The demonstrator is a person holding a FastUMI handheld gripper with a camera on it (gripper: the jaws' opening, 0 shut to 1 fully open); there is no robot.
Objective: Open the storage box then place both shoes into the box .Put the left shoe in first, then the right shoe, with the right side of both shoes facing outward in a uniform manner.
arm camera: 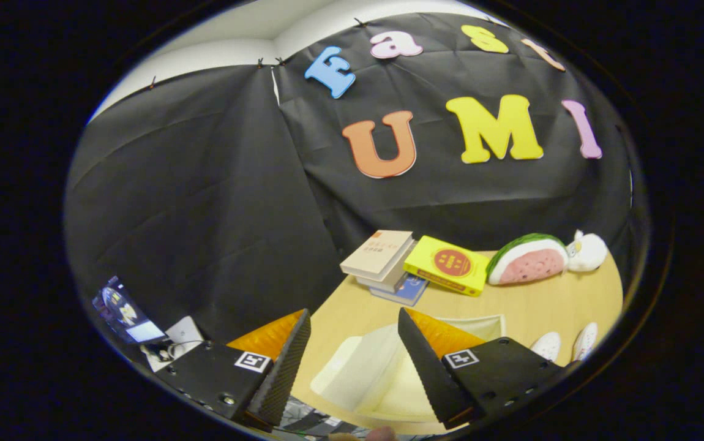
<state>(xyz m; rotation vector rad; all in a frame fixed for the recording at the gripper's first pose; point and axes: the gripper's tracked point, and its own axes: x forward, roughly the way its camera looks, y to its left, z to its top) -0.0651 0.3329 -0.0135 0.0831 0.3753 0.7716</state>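
Gripper (352, 361) held above the near edge of a light wooden table (548, 306), fingers spread wide apart, nothing between the pads — they grip no object. Through the gap and just ahead of the fingers lies the storage box (364, 373): a pale, translucent whitish box, seen from above at a slant; the right finger overlaps its right part. Whether its lid is closed or lifted I cannot tell from this angle (a pale flap or edge shows past the right finger, unclear which part it is).

Shoes (563, 344) — a white pair, toes only showing, side by side on the table just beyond the right finger's mount, apart from the box.

Farther back on the table, near the black cloth wall (205, 202): a stack of books (382, 260) with a beige cover on top and a blue one at the bottom; touching it on the right, a yellow book (449, 264) with a red disc on the cover. Right of that, a watermelon-slice plush (526, 260), and touching its far end a small white plush (587, 250).

Off the table, beyond the left finger, a small lit screen (120, 311) with cables beside it.
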